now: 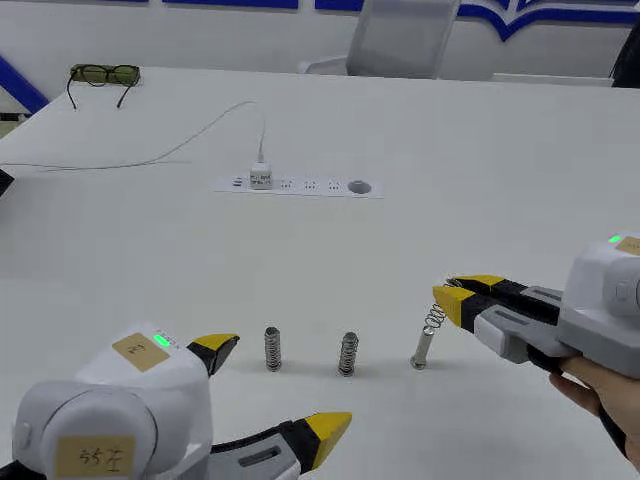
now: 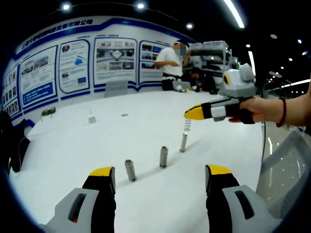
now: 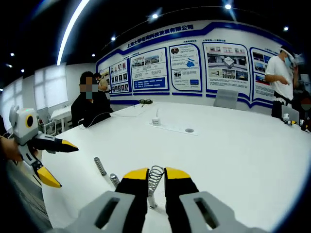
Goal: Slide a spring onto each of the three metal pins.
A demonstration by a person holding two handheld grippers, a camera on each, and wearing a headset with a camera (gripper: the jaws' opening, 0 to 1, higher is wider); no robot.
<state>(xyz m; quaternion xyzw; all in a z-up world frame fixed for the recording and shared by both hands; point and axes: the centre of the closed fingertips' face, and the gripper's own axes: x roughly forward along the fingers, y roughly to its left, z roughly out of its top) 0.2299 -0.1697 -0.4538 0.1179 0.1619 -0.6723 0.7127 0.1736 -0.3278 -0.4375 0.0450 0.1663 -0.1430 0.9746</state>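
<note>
The right gripper (image 1: 447, 290) is pinched narrow on the last spring (image 1: 433, 320), gripping its top coils. The spring's lower end meets the head of the third pin (image 1: 421, 352), the rightmost of the row in the head view. The spring leans there and looks not yet run down the shank. In the right gripper view the spring (image 3: 154, 177) sits between the yellow tips, its lower end at the pin top.

The left pin (image 1: 273, 349) and middle pin (image 1: 348, 354) stand upright on the table (image 1: 320, 260), each with a spring already round it. The left gripper (image 1: 285, 385) hovers low in front of them, jaws wide, holding nothing.

The spring is likely very light, thin wire, soft along its length and easily bent sideways. A hard squeeze could crush the coils, and it may flick out from smooth tips. A light hold across the upper coils suits best, leaving the lower end free to go over the pin. The pin seems small, smooth and easily tipped — steady it near the base if needed
</note>
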